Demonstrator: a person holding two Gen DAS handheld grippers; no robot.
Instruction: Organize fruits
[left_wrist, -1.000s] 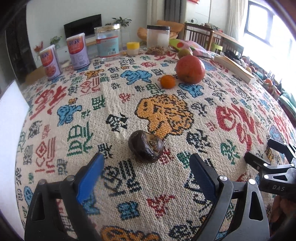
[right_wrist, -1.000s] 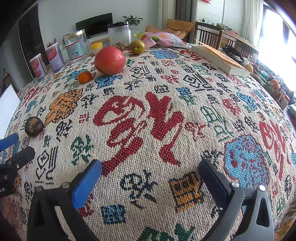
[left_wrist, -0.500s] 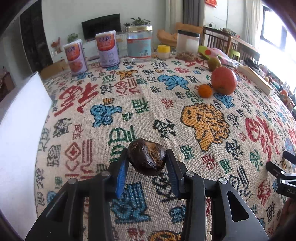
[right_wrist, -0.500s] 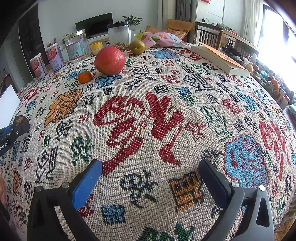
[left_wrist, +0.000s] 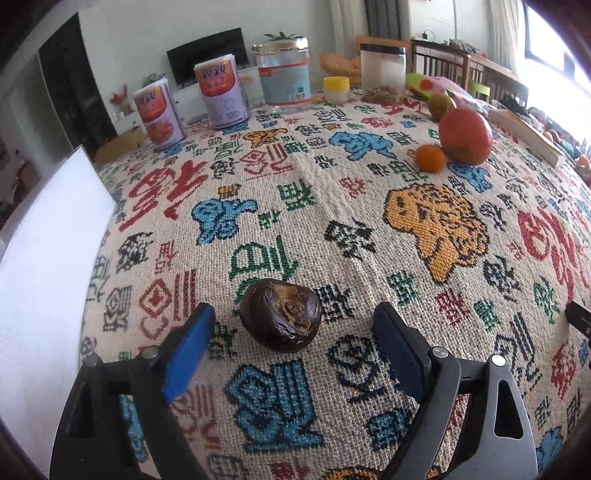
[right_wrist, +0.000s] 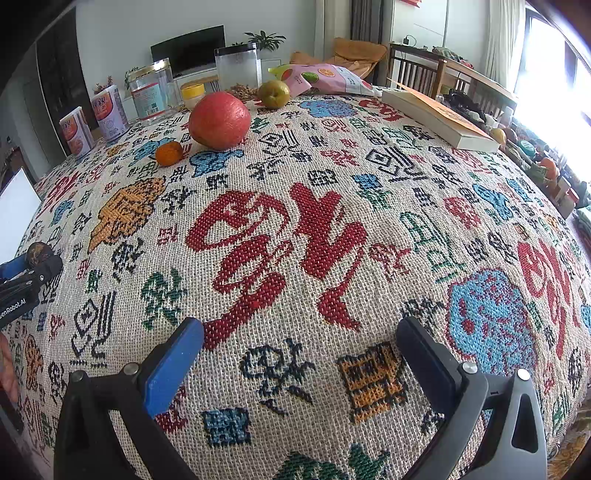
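Dark fruit: a wrinkled, dark brown, roundish fruit (left_wrist: 281, 314) with a tan, dried patch on its upper face, lying on the cloth at lower centre of the left wrist view; at the far left edge of the right wrist view it is only partly seen (right_wrist: 38, 253).
Left gripper: the black two-finger tongs with blue pads (left_wrist: 293, 341) have just been opening; the jaws now stand wide, the fruit between them with a gap on each side, neither pad touching it.
Right gripper: released (right_wrist: 301, 356), jaws spread over bare cloth at the bottom of its own view, nothing between them.
Other fruit: a large red-orange round fruit (left_wrist: 466, 136) at upper right of the left view, a small orange citrus (left_wrist: 430, 158) touching or just beside it, a green-brown apple-like fruit (left_wrist: 440, 106) behind.
Surface: a coarse woven beige tablecloth (left_wrist: 332, 206) patterned with red, blue, green, black and orange characters.
Far edge: two purple-and-orange tins (left_wrist: 221, 95), a clear jar with a metal lid (left_wrist: 283, 74), a small yellow-lidded pot (left_wrist: 336, 88), a clear square container (left_wrist: 382, 72), a pink snack bag (right_wrist: 325, 78), a book (right_wrist: 441, 117).
Left edge: a white flat panel (left_wrist: 44, 258).
Room: a dark television (left_wrist: 207, 55) against a pale wall, wooden chairs, a bright window at upper right.
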